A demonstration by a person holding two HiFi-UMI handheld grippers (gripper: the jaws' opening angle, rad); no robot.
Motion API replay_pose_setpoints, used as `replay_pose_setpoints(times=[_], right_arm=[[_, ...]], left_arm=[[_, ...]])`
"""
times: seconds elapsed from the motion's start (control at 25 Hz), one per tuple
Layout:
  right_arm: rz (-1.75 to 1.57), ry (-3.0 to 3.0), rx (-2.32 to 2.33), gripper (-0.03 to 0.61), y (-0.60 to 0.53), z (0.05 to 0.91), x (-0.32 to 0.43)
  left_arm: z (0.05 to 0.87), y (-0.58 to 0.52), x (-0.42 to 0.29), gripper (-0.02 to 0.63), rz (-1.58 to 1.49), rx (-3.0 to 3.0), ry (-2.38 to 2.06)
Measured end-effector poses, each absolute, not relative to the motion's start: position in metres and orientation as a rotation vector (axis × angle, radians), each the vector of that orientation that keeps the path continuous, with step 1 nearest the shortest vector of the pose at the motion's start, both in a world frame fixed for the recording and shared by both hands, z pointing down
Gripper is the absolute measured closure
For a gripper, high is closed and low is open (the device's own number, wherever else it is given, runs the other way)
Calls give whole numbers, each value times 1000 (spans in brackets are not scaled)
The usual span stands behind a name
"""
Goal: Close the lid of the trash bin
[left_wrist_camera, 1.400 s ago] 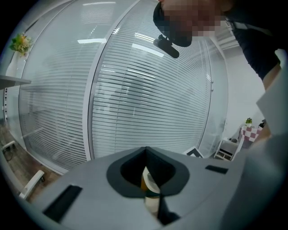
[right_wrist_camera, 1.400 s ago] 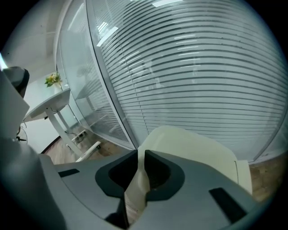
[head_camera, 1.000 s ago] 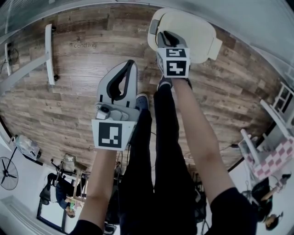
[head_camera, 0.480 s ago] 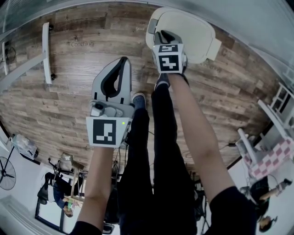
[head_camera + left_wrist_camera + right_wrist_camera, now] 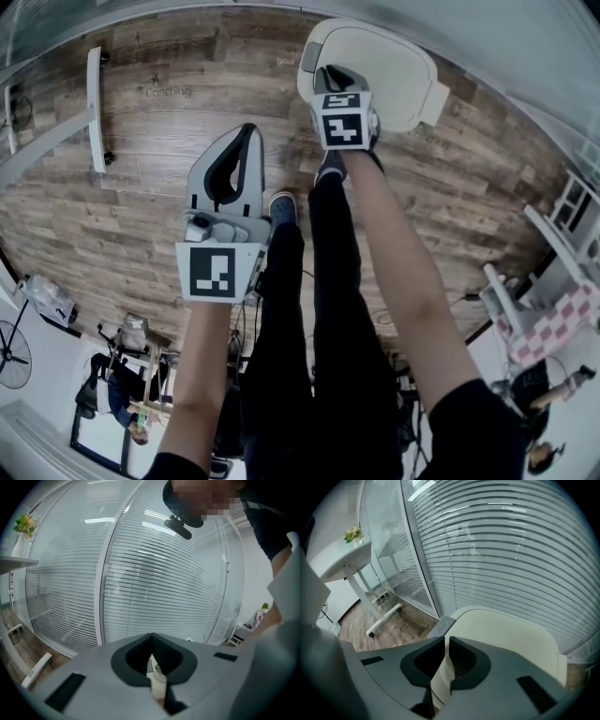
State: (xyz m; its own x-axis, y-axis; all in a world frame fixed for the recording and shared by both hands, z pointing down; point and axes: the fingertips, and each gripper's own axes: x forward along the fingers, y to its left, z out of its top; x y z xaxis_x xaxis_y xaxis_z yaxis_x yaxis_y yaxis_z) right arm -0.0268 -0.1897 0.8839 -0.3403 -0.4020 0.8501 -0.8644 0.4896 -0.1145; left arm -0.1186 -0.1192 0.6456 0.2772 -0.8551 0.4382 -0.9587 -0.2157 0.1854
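Note:
The cream-white trash bin (image 5: 389, 70) stands on the wood floor at the top of the head view, and its lid (image 5: 506, 630) lies flat on it. My right gripper (image 5: 335, 73) points steeply down over the bin's near left edge, beside a grey panel (image 5: 439, 626). Its jaws are closing, with only a thin slit left at the tips (image 5: 446, 640). I see nothing between them. My left gripper (image 5: 247, 133) hangs over bare floor left of the bin, shut and empty, and its tips meet (image 5: 151, 638).
The person's dark-trousered legs and shoes (image 5: 281, 208) stand just before the bin. A white desk foot (image 5: 94, 108) lies on the floor at left. Glass walls with blinds (image 5: 164, 573) rise behind the bin. A pink chequered item (image 5: 553, 323) sits at right.
My left gripper has drifted a little to the left in the head view. The right gripper stays at the bin's near left edge, and the lid looks the same.

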Motion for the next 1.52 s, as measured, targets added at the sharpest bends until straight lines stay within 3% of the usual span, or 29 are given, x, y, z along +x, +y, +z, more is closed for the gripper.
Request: replay_pose_setpoints(times=[0.56,1.04,1.52], right_arm=[[627,-2142,1042,546,-184,846,-9],[451,-2336,1382,546,-194,644,48],[316,-2436,1565,546,-153,500,78]], left_arm=[[635,-105,-129,606,392,2139,-1631],[566,-94,-125,607,294,2170,-1679],[469,-66,-124,606,297,2274,-1706]])
